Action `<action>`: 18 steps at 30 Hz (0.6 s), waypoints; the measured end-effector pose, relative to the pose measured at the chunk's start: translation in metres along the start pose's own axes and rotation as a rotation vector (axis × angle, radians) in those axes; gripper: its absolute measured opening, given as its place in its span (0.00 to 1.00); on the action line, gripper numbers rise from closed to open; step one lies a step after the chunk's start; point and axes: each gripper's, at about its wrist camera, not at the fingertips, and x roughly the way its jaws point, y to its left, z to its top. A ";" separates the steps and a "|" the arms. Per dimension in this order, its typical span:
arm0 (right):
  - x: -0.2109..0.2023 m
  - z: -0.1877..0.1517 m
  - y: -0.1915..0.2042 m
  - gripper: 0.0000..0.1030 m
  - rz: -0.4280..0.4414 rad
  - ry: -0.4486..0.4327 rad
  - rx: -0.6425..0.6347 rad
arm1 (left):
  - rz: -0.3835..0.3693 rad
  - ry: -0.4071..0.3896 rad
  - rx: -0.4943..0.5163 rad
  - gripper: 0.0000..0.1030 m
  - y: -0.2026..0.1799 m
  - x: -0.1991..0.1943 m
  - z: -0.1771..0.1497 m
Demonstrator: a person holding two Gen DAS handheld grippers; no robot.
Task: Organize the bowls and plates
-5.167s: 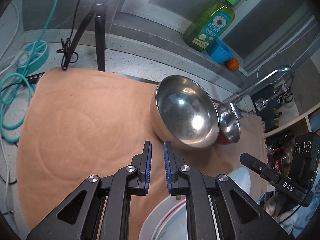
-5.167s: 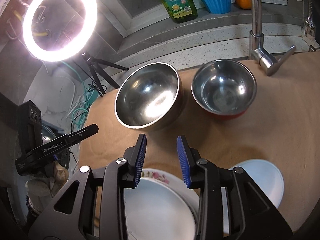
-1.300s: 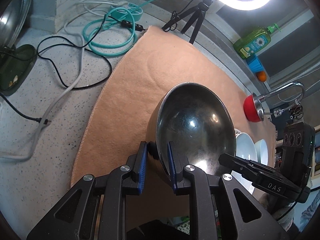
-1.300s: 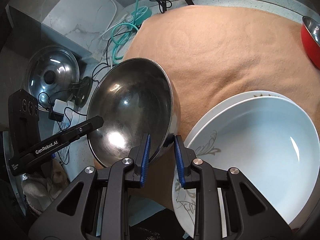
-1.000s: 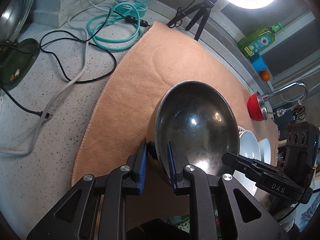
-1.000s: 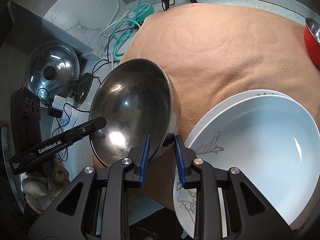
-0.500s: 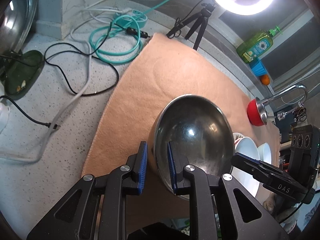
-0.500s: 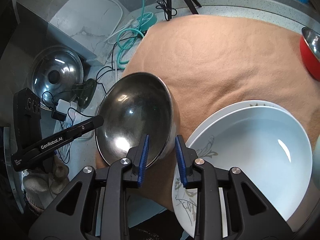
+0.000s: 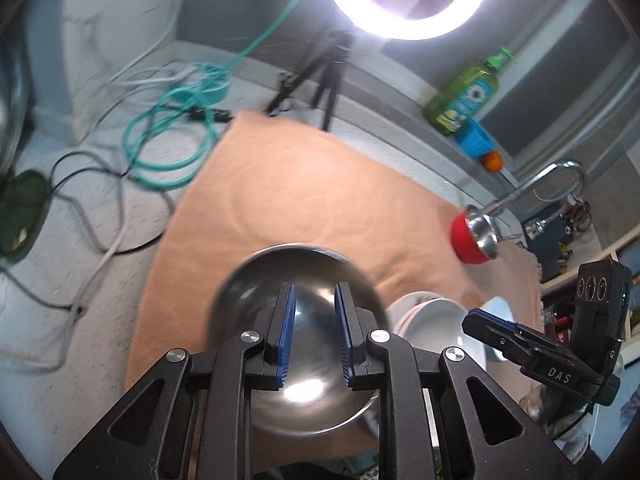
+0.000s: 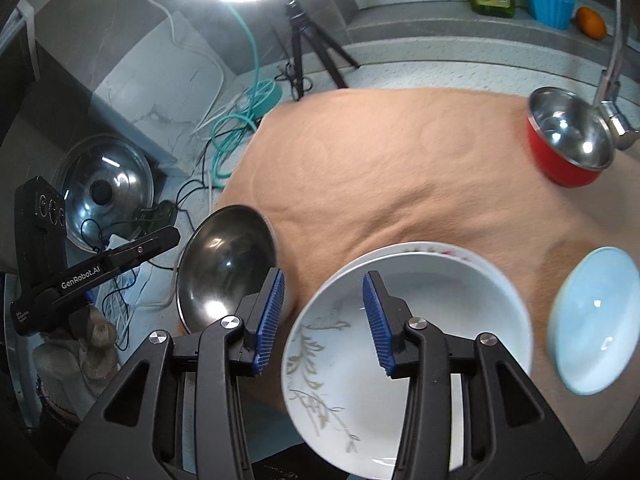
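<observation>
Two grippers over the peach cloth (image 10: 380,152), both tipped downward.

Left gripper (image 9: 314,336): blue pads drawn nearly together, only a slim gap between them, nothing in it. It hangs above the steel bowl (image 9: 248,292), whose shiny inside shows through the gap. In the right wrist view its tip is beside the bowl's far-left rim and appears clear of it.

Right gripper (image 10: 324,320): jaws have just been opening and now stand moderately apart, gripping nothing. The near-left rim of the white deep plate (image 10: 440,320) shows in the gap (no pad presses on it).

Steel bowl: upright at the near-left corner of the cloth, just beside the plate stack. Whether the two touch is hidden behind a finger of the right gripper.

White deep plate, with a gold leaf sprig on its wall, sits on a floral plate (image 10: 424,247); only that plate's far rim peeks out.

Pale blue bowl (image 10: 588,320): on the cloth, to the right of the stack and apart from it.

Red bowl (image 10: 568,140), steel inside: far right corner of the cloth, beside the tap (image 10: 612,92).

Off the cloth, to the left: a pot lid (image 10: 104,188) and a tangle of cables (image 10: 224,132).
</observation>
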 end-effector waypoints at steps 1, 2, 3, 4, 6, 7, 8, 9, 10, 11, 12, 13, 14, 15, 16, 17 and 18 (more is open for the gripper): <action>-0.005 0.001 -0.006 0.41 -0.007 -0.009 0.006 | -0.008 0.002 0.011 0.17 -0.006 0.003 0.002; -0.011 0.002 -0.014 0.41 -0.017 -0.019 0.011 | -0.016 0.005 0.020 0.17 -0.012 0.006 0.003; -0.017 0.003 -0.021 0.41 -0.027 -0.030 0.017 | -0.024 0.008 0.031 0.17 -0.018 0.009 0.004; -0.022 0.004 -0.027 0.43 -0.041 -0.043 0.023 | -0.030 0.011 0.040 0.17 -0.024 0.011 0.006; -0.034 0.005 -0.042 0.59 -0.069 -0.077 0.041 | -0.044 0.020 0.062 0.17 -0.036 0.019 0.008; -0.039 0.005 -0.047 0.70 -0.078 -0.088 0.048 | -0.050 0.025 0.076 0.17 -0.043 0.022 0.009; -0.046 0.006 -0.056 0.75 -0.095 -0.103 0.060 | -0.055 0.029 0.086 0.17 -0.048 0.025 0.010; -0.049 0.007 -0.062 0.76 -0.103 -0.110 0.068 | -0.060 0.034 0.098 0.17 -0.055 0.030 0.011; -0.054 0.007 -0.071 0.76 -0.115 -0.113 0.077 | -0.065 0.037 0.106 0.17 -0.059 0.032 0.011; -0.056 0.008 -0.078 0.76 -0.131 -0.112 0.086 | -0.070 0.040 0.117 0.17 -0.065 0.035 0.012; -0.058 0.008 -0.085 0.77 -0.141 -0.110 0.098 | -0.074 0.044 0.127 0.17 -0.071 0.039 0.013; -0.061 0.008 -0.094 0.77 -0.143 -0.109 0.119 | -0.079 0.047 0.134 0.17 -0.077 0.042 0.014; -0.064 0.008 -0.104 0.77 -0.137 -0.108 0.138 | -0.084 0.051 0.140 0.17 -0.082 0.045 0.014; -0.066 0.007 -0.111 0.77 -0.136 -0.110 0.150 | -0.089 0.053 0.147 0.17 -0.087 0.048 0.015; -0.069 0.007 -0.117 0.77 -0.140 -0.115 0.157 | -0.093 0.056 0.158 0.17 -0.093 0.051 0.016; -0.075 0.006 -0.124 0.77 -0.153 -0.127 0.160 | -0.096 0.059 0.166 0.17 -0.097 0.054 0.016; -0.079 0.005 -0.129 0.77 -0.159 -0.139 0.160 | -0.100 0.062 0.173 0.17 -0.102 0.057 0.017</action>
